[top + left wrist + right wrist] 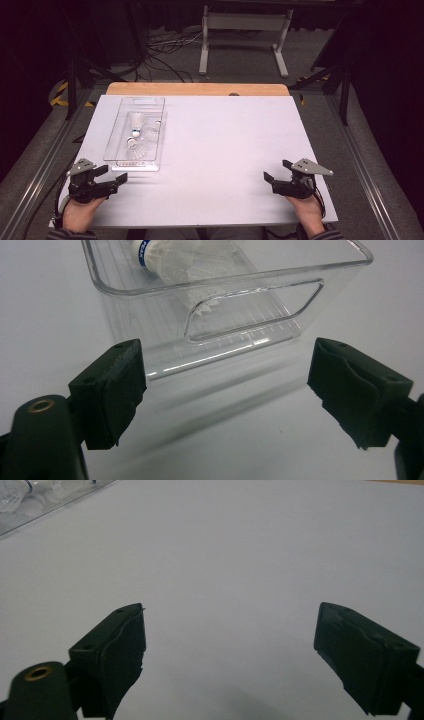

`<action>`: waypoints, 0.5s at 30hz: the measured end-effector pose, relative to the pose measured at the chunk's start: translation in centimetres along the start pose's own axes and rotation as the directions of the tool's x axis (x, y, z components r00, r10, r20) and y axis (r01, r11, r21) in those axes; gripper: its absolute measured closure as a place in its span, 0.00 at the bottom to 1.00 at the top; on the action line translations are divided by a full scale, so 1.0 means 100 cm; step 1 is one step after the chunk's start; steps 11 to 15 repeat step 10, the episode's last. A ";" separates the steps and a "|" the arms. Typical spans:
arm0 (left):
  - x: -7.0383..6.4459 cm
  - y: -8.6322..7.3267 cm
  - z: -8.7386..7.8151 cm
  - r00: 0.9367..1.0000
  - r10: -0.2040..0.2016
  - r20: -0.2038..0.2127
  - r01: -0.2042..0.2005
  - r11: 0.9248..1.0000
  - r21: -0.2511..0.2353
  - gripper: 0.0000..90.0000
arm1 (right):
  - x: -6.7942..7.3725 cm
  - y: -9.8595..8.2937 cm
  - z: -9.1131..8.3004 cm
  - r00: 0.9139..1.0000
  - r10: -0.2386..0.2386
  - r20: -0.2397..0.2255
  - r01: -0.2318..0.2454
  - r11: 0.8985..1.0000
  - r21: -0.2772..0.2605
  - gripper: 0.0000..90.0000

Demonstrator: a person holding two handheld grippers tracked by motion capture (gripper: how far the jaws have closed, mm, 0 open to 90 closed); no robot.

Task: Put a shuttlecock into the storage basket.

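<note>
resting at the near edge of the white table (225, 150), both hands hold their tools low over the surface: the left gripper (114, 174) sits at the near left corner and the right gripper (277, 170) at the near right, well apart from each other, each with a grey three-cornered plate on top and a cable trailing back toward the person's sleeve. the left gripper's jaws stand wide apart and hold nothing; in the left gripper view they frame the short end wall of the clear plastic tray (240, 305), which lies just beyond the black pads (120, 385) without touching them. the right gripper's jaws are likewise spread wide and empty, and in the right gripper view they point across bare white table, with a corner of the tray (30, 505) far off at the upper left. farther out, the tray (116, 150) lies lengthwise on the left part of the table, its near end just beside the left gripper, a cut-out handle in each short wall. inside it lie white shuttlecocks (136, 120), about three by the high view, on their sides; the nearest one seen from the left gripper has a blue band around its cork (142, 252). beyond the white sheet a strip of wooden tabletop (200, 89) shows along the far edge, then grey floor with black cables (165, 55) and a pale metal stand (245, 30).
</note>
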State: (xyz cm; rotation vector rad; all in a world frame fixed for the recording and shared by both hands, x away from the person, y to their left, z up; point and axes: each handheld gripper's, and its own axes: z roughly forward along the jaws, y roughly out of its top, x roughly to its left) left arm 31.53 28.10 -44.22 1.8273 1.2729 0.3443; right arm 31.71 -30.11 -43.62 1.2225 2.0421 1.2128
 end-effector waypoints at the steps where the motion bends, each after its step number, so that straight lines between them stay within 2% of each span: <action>1: 0.000 0.000 0.000 1.000 0.000 0.000 0.000 1.000 0.003 0.18 | 0.000 0.000 0.000 1.000 0.000 0.000 0.000 1.000 0.001 0.16; 7: -0.001 0.000 0.000 1.000 -0.003 0.005 0.003 1.000 0.000 0.19 | 0.000 0.000 0.000 1.000 0.000 -0.002 0.000 1.000 0.000 0.16; 10: -0.002 0.000 -0.001 1.000 0.015 0.003 -0.015 1.000 0.003 0.19 | 0.000 0.000 0.000 1.000 0.001 -0.003 -0.001 1.000 0.000 0.16; 15: -0.002 0.000 -0.001 1.000 0.015 0.003 -0.015 1.000 0.003 0.19 | 0.000 0.000 0.000 1.000 0.001 -0.003 -0.001 1.000 0.000 0.16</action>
